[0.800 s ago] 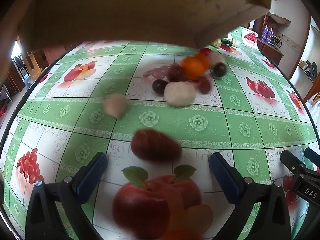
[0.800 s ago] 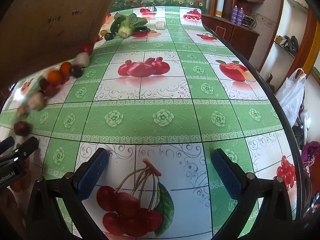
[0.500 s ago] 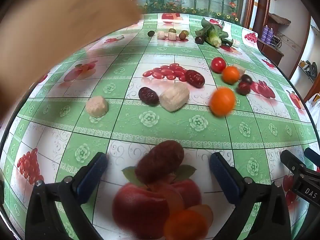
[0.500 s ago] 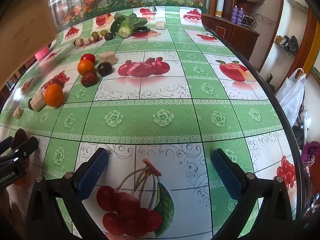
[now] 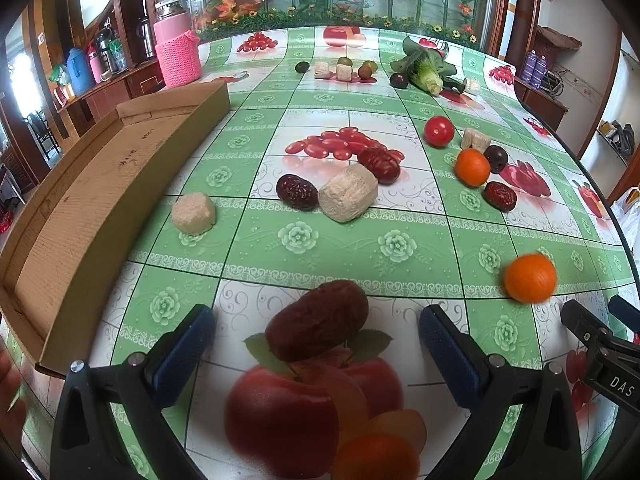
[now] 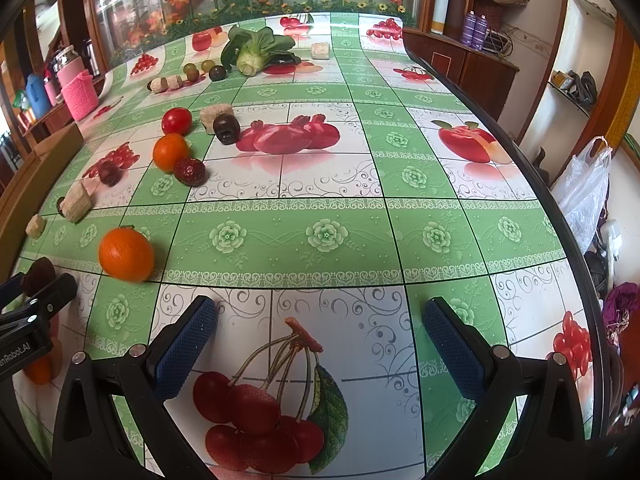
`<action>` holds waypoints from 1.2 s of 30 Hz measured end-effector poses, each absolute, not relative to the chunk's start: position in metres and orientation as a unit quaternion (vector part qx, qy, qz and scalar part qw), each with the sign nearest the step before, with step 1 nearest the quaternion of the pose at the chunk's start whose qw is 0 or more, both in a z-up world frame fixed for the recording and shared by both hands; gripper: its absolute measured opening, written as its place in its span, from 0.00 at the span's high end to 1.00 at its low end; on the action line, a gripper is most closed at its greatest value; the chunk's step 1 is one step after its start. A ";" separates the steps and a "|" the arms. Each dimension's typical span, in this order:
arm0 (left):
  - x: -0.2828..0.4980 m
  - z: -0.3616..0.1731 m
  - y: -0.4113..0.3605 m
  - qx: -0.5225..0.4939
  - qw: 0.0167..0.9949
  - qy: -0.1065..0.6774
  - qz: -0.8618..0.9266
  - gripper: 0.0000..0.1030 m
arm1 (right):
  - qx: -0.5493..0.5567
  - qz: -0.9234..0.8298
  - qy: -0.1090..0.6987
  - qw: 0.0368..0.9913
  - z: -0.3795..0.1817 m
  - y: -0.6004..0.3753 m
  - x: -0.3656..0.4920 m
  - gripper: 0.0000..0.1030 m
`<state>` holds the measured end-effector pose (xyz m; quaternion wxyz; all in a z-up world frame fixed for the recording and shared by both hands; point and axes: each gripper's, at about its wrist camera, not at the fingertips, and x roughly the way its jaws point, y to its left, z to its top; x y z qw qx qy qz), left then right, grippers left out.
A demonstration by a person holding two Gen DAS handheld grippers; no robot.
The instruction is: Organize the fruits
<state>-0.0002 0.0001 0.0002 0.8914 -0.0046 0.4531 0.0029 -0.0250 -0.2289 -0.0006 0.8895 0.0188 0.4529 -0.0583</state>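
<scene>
Fruits lie scattered on the green printed tablecloth [image 5: 360, 240]. A big red date [image 5: 318, 326] lies just ahead of my open, empty left gripper [image 5: 316, 340]. An orange [image 5: 530, 278] sits to its right, also in the right wrist view [image 6: 126, 254]. Further off are two pale cut chunks [image 5: 348, 198] [image 5: 194, 213], dark dates [image 5: 297, 192], a second orange [image 5: 473, 167], a tomato [image 5: 439, 131] and a dark plum [image 5: 496, 159]. My right gripper [image 6: 320, 340] is open and empty over printed cherries.
A shallow cardboard box [image 5: 92, 200] lies on the table's left side. A pink knit-covered jar [image 5: 178, 56], a leafy green vegetable [image 5: 424, 66] and several small fruits [image 5: 344, 70] stand at the far end. The table's right edge [image 6: 560, 208] drops off toward a plastic bag [image 6: 586, 192].
The cardboard box, held overhead tipping fruit out, has swung away and come down at the left. The fruits have spread and settled; one orange rolled toward the right.
</scene>
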 end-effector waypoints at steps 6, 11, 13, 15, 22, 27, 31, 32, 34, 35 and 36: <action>0.000 0.000 0.000 -0.005 0.891 0.453 0.003 0.00 | 0.019 -0.058 0.453 0.889 -0.001 -0.229 -0.025 0.00; 0.000 0.000 0.000 -0.005 0.891 0.453 0.003 0.00 | 0.019 -0.058 0.453 0.889 -0.001 -0.229 -0.025 0.00; 0.000 0.000 0.000 -0.005 0.891 0.453 0.003 0.00 | 0.019 -0.058 0.453 0.889 -0.001 -0.229 -0.025 0.00; 0.000 0.000 0.000 -0.005 0.891 0.453 0.003 0.00 | 0.019 -0.058 0.453 0.889 -0.001 -0.229 -0.025 0.00; 0.000 0.000 0.000 -0.005 0.891 0.453 0.003 0.00 | 0.019 -0.059 0.455 0.888 -0.001 -0.229 -0.024 0.00; 0.000 0.000 0.000 -0.004 0.891 0.454 0.002 0.00 | 0.020 -0.061 0.459 0.886 0.000 -0.227 -0.023 0.00; 0.000 0.001 0.002 0.001 0.889 0.457 -0.008 0.00 | 0.024 -0.064 0.466 0.882 0.002 -0.227 -0.023 0.00; -0.001 0.002 0.003 0.005 0.890 0.457 -0.009 0.00 | 0.027 -0.064 0.466 0.882 0.004 -0.226 -0.024 0.00; -0.006 0.011 0.006 0.012 0.895 0.445 -0.010 0.00 | 0.036 -0.067 0.458 0.886 0.013 -0.221 -0.030 0.00; -0.009 0.016 0.008 0.012 0.899 0.437 -0.012 0.00 | 0.039 -0.065 0.454 0.888 0.017 -0.219 -0.033 0.00; -0.012 0.021 0.011 0.013 0.903 0.429 -0.013 0.00 | 0.039 -0.059 0.450 0.890 0.025 -0.213 -0.036 0.00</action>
